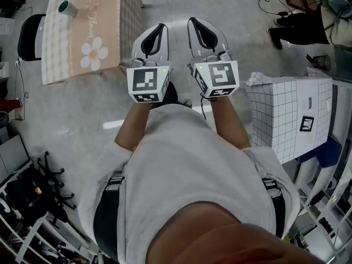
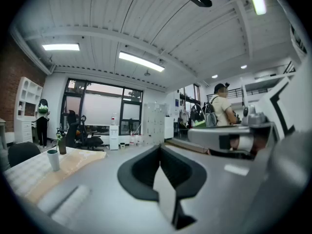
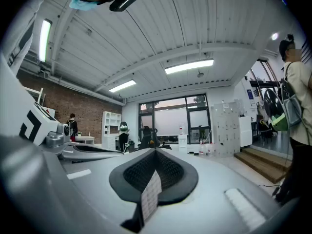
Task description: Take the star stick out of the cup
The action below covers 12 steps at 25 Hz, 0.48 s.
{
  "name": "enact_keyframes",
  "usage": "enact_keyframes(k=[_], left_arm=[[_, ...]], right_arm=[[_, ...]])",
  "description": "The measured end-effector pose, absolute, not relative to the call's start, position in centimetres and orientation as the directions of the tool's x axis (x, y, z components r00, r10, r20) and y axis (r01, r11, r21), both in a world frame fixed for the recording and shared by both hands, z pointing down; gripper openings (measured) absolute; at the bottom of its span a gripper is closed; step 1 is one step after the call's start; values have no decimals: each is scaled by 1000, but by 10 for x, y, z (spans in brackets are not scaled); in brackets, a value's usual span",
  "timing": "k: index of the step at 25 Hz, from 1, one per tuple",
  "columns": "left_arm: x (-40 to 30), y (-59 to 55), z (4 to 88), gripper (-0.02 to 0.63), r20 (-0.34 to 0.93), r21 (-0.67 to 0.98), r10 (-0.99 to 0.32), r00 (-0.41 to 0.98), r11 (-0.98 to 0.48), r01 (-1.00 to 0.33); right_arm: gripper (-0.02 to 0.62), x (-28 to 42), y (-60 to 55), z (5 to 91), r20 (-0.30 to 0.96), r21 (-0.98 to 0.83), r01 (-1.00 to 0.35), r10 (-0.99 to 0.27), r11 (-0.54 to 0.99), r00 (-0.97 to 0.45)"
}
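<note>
A white cup (image 1: pixel 67 7) stands near the far end of a cloth-covered table (image 1: pixel 104 21) at the upper left; the left gripper view shows the cup (image 2: pixel 53 159) well ahead and to the left. No star stick can be made out in it. Both grippers are held close to the person's body, away from the table, pointing forward over the floor. My left gripper (image 1: pixel 157 31) is shut with nothing between its jaws, its tips (image 2: pixel 160 148) meeting. Beside it, my right gripper (image 1: pixel 199 27) is shut and empty too, jaws closed together (image 3: pixel 155 152).
A dark bottle (image 2: pixel 62 144) stands by the cup. A black chair (image 1: pixel 26 36) sits left of the table. A white gridded box (image 1: pixel 291 114) stands at the right. A person (image 1: pixel 300 26) and cables are at the far right; steps (image 3: pixel 258 162) lie ahead.
</note>
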State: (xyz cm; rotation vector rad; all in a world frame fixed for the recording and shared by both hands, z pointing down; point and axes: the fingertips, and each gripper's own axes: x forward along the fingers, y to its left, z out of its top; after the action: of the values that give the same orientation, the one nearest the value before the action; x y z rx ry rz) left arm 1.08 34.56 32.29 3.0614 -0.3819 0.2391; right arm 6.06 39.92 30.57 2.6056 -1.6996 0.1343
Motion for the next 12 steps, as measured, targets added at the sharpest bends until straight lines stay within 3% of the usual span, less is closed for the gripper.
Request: enact_keyframes(k=[12], left_arm=[[30, 206, 351, 3, 197, 56, -362, 911, -924, -379]], right_arm=[[-2, 81, 243, 333, 120, -49, -969, -964, -244, 236]])
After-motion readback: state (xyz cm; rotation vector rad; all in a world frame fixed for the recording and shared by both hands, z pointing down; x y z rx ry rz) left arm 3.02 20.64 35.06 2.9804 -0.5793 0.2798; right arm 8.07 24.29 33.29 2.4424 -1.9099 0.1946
